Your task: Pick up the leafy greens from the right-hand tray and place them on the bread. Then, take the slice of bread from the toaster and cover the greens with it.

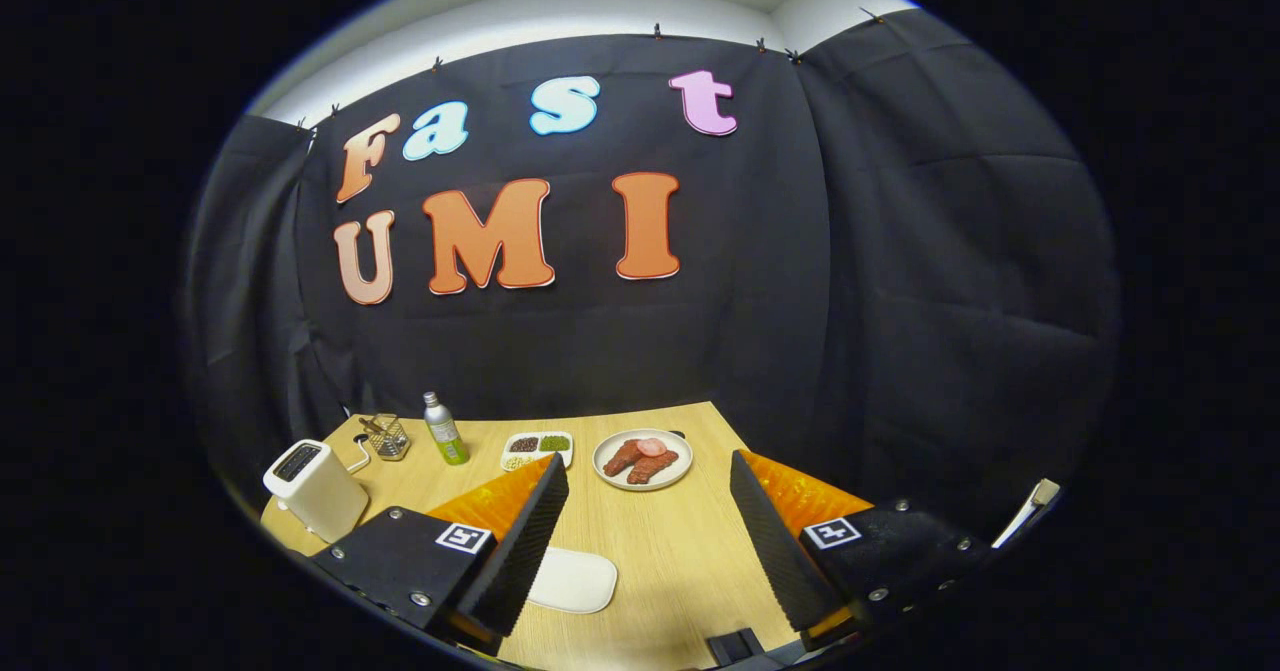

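My hand-held gripper [650,541] has its two fingers wide apart above the wooden surface [680,561], holding nothing, and one white plate [572,581] lies between them by the left finger. Beyond the fingers I see one round plate [643,459] with two sausages and one pink slice, one small tray [538,448] with three compartments, one bottle [443,429] and one wire basket [387,437]. One white toaster [315,488] stands at the left; I cannot make out the leafy greens or the bread.

The wooden counter [660,551] carries a toaster [313,486] at nine o'clock, a wire basket [387,437] and bottle [443,430] at eleven, a compartment tray [538,447] and sausage plate [643,459] at twelve, a white plate [572,580] near its centre.
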